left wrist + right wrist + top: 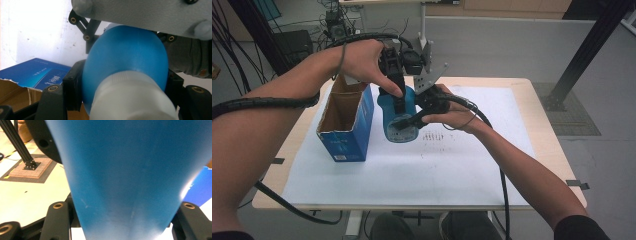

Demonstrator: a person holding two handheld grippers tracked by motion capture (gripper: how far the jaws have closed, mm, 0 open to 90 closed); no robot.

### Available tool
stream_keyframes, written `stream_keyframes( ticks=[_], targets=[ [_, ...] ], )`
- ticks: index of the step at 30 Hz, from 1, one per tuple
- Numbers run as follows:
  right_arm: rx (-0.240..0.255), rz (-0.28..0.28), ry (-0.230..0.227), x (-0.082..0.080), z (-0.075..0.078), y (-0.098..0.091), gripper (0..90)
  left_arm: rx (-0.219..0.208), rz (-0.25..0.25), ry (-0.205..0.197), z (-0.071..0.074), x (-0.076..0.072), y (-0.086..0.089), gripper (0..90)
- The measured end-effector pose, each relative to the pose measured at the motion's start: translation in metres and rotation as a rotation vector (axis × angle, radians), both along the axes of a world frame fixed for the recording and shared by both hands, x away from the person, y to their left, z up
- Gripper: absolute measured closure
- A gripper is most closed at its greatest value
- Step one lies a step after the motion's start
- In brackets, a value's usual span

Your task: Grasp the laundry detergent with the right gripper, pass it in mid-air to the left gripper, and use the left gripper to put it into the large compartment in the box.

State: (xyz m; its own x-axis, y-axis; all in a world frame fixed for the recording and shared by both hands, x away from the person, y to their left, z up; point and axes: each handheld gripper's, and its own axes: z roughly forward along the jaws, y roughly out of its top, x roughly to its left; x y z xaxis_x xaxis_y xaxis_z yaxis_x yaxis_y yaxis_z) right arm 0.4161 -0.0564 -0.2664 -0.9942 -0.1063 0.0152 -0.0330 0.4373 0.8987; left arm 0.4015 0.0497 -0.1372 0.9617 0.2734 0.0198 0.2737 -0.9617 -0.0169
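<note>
The bottle (398,117) stands on the table (492,165), just right of the open box (346,122).

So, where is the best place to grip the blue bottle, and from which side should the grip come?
Grip the blue bottle on its wide shoulder just below the white cap, coming from above, as the left hand-held gripper does. The bottle narrows there, so the jaws close across it from both sides. The right hand-held gripper steadies the lower body from the side.
</note>
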Motion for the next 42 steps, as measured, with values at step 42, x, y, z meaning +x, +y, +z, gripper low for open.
stream_keyframes(
  ticks=[42],
  targets=[
    [-0.294, -0.308, 0.049, -0.002, 0.038, -0.103, 7.0, -0.009, 0.37, -0.105, 0.061, 0.015, 0.054, 35.9]
  ],
)
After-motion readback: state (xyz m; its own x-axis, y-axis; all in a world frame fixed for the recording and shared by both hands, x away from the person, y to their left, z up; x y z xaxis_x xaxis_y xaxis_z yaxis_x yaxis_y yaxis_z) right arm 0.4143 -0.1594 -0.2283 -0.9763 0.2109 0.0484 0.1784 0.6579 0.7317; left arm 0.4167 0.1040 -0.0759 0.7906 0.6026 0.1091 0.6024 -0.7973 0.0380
